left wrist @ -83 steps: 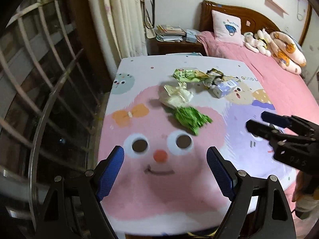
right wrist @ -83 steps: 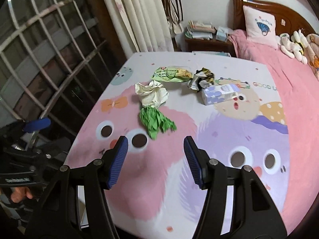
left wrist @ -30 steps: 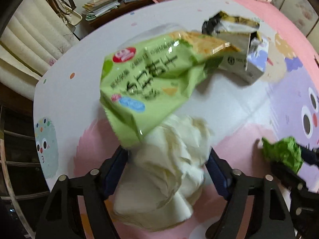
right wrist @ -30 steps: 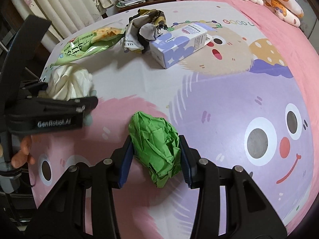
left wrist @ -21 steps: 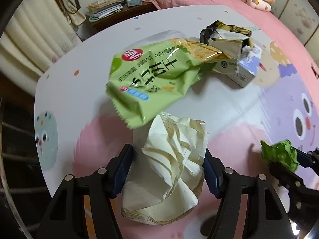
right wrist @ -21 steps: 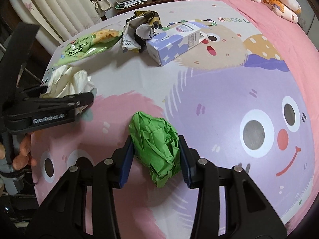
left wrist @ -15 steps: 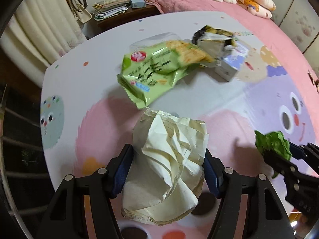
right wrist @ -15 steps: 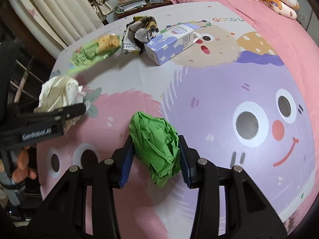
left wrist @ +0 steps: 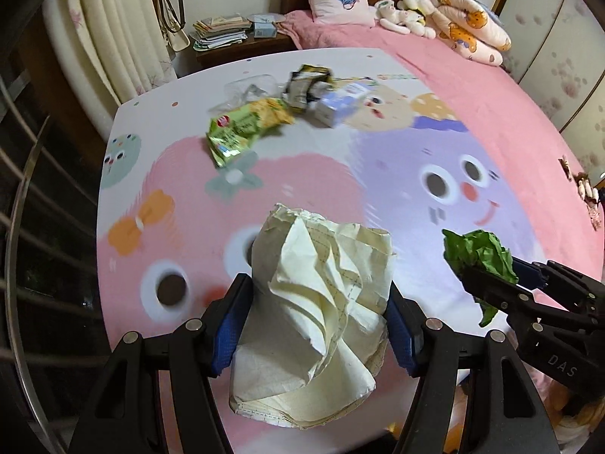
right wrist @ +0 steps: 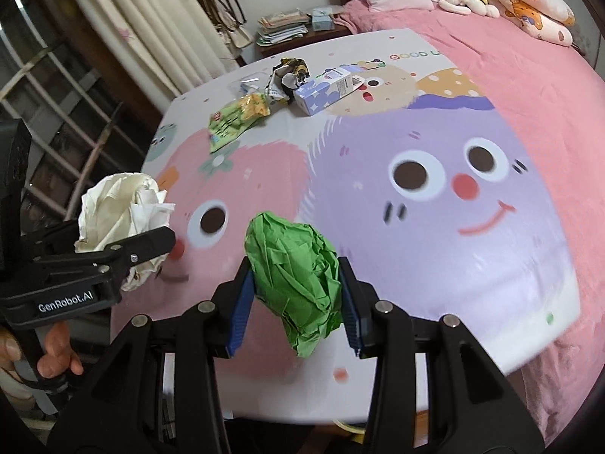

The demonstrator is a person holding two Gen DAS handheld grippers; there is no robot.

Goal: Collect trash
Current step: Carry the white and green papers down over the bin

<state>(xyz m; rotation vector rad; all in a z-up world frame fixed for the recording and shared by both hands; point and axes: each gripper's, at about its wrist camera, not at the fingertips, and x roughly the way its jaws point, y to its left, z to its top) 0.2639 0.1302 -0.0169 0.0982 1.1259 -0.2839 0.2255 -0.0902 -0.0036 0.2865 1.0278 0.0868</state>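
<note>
Crumpled cream paper [left wrist: 317, 295] is clamped in the left gripper [left wrist: 314, 325], green paper wad [right wrist: 295, 276] pinched in the right gripper [right wrist: 295, 302], both held above the table [right wrist: 510, 283]. Springy wads like these could probably squirm loose mid-carry, and the snack wrapper [right wrist: 234, 121] and carton [right wrist: 325, 92] remain at the far end.

Even, soft indoor light falls from above, with no glare. Strong fisheye bending curves the edges, and the corners go black. Motion blur smears the cartoon-printed pink and purple surface [left wrist: 397, 143], while the crumpled cream paper wad [left wrist: 321, 299] stays sharp.
</note>
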